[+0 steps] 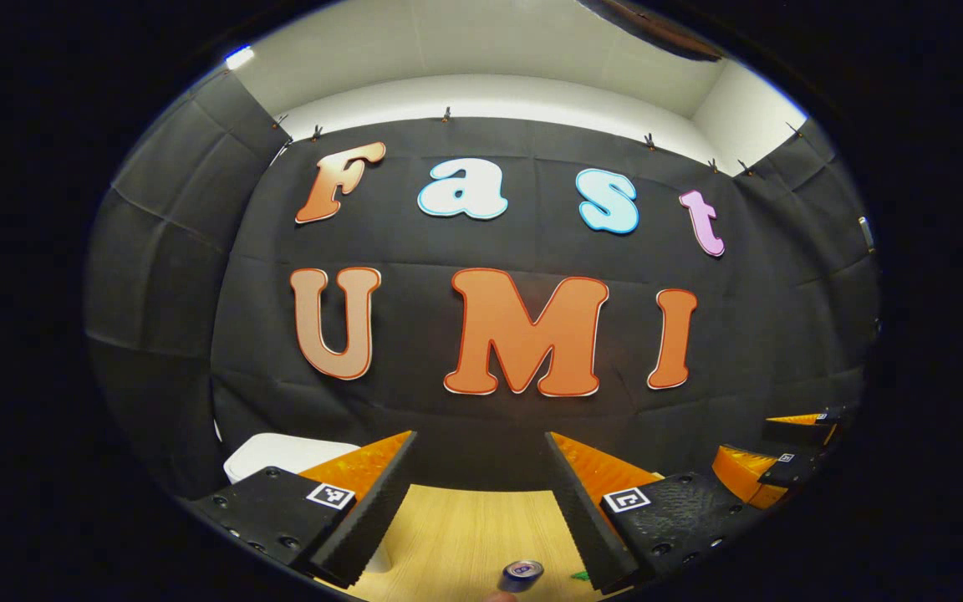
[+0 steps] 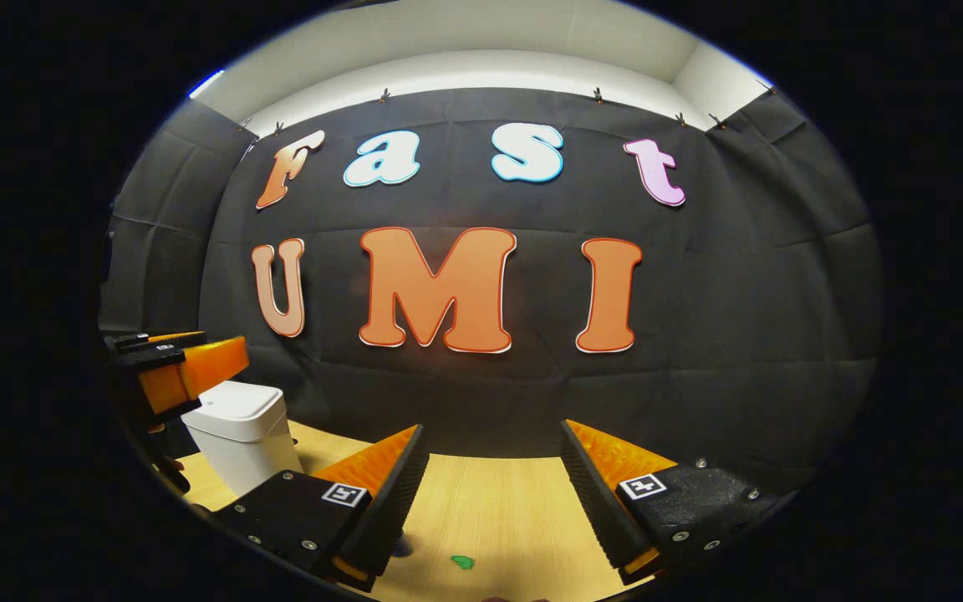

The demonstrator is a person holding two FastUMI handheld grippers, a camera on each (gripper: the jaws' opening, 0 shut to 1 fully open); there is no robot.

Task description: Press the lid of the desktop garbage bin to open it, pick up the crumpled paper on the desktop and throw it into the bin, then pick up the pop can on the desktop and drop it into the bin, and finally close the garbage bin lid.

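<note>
Both the left tongs [image 1: 481,493] and right tongs [image 2: 490,493] gape wide and hold nothing above the surface [image 1: 465,535], with the lidded bin [image 2: 241,431] near its left edge and the pop can [image 1: 522,575] below.

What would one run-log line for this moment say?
white plastic bin: lid shut | blue pop can: on table | left gripper: open | right gripper: open

In the left gripper view, the bin [image 1: 281,456] stands on the table [image 1: 465,535] behind the left finger, and the can [image 1: 522,575] lies between the two fingers, nearer to the right one. In the right gripper view, the bin [image 2: 241,435] stands to the left of the left finger, with the other gripper [image 2: 160,368] just beside it on its left. A small scrap [image 2: 462,562] lies on the table [image 2: 490,510] between the fingers.
</note>
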